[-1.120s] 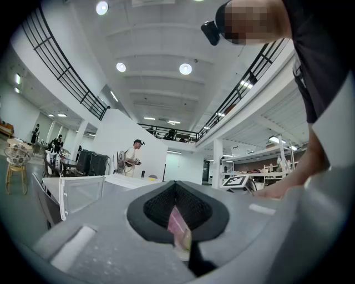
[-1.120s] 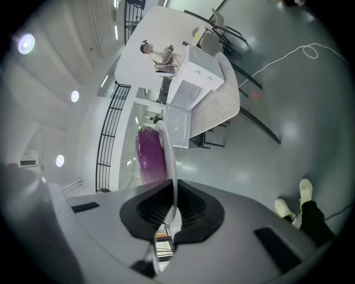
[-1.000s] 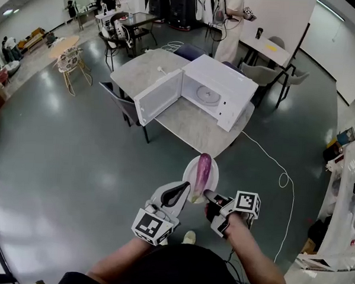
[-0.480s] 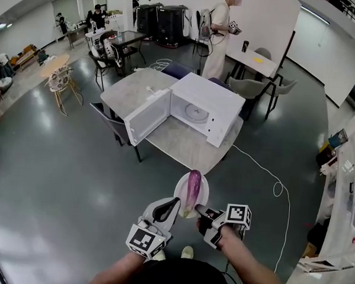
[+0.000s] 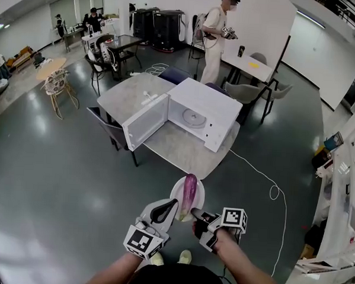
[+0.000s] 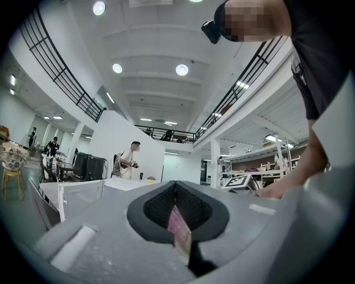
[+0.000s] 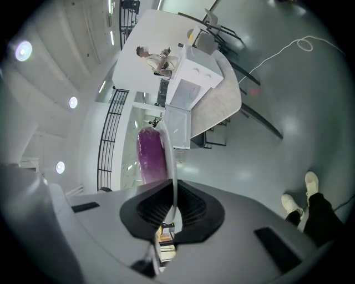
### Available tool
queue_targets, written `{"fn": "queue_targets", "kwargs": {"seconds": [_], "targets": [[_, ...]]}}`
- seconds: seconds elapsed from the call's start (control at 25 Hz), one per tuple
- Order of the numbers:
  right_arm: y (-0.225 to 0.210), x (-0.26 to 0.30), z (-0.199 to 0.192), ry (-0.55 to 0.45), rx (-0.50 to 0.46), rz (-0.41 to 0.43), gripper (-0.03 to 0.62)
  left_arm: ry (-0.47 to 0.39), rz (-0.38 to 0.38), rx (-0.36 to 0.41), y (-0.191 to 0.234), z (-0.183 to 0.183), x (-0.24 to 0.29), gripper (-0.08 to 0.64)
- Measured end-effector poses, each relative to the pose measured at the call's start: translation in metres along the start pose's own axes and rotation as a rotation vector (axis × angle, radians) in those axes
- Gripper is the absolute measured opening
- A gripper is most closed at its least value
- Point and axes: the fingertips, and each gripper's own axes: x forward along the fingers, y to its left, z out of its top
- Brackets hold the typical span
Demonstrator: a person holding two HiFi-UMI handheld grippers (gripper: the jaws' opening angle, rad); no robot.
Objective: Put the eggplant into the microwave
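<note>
Against a second ago: the grip has not changed. In the head view the microwave (image 5: 217, 114) has drifted left, the grippers sit lower, and the standing person behind the table (image 5: 183, 147) now shows in full.

The left gripper (image 5: 173, 205) is clamped on the near left rim of the plate (image 5: 200, 196). The right gripper (image 5: 195, 215) is clamped on the near right rim, which shows as a thin white edge pinched between its dark ribbed pads.

The eggplant (image 5: 188, 191) lies lengthwise on the plate, just ahead of both sets of jaws and between them. It is long, rounded and glossy purple, paler at the end nearer the jaws. The plate is a smooth white oval.

The microwave is well ahead of both grippers. It is a white box on a pale stone-look tabletop. Its door (image 5: 144, 122) is swung open toward the left gripper's side, with a round turntable (image 5: 193, 117) inside. A white cable (image 5: 264, 178) trails over the glossy grey floor, ahead and to the right of the right gripper.
</note>
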Motion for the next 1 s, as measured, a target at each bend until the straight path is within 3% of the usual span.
{"fn": "queue_targets", "kwargs": {"seconds": [0.16, 0.4, 0.6, 1.0], "targets": [[0.000, 0.008, -0.009, -0.016, 0.008, -0.007, 0.018, -0.051, -0.011, -0.010, 0.006, 0.004, -0.008, 0.009], [0.000, 0.027, -0.020, -0.038, 0.013, -0.007, 0.018, -0.004, -0.016, -0.011, 0.021, -0.001, -0.028, 0.009], [0.005, 0.036, -0.027, -0.045, 0.012, -0.005, 0.018, -0.057, -0.021, -0.013, 0.030, 0.005, -0.038, 0.009], [0.004, 0.057, -0.002, -0.048, 0.021, -0.003, 0.018, -0.045, -0.025, -0.017, 0.052, 0.000, -0.019, 0.009]]}}
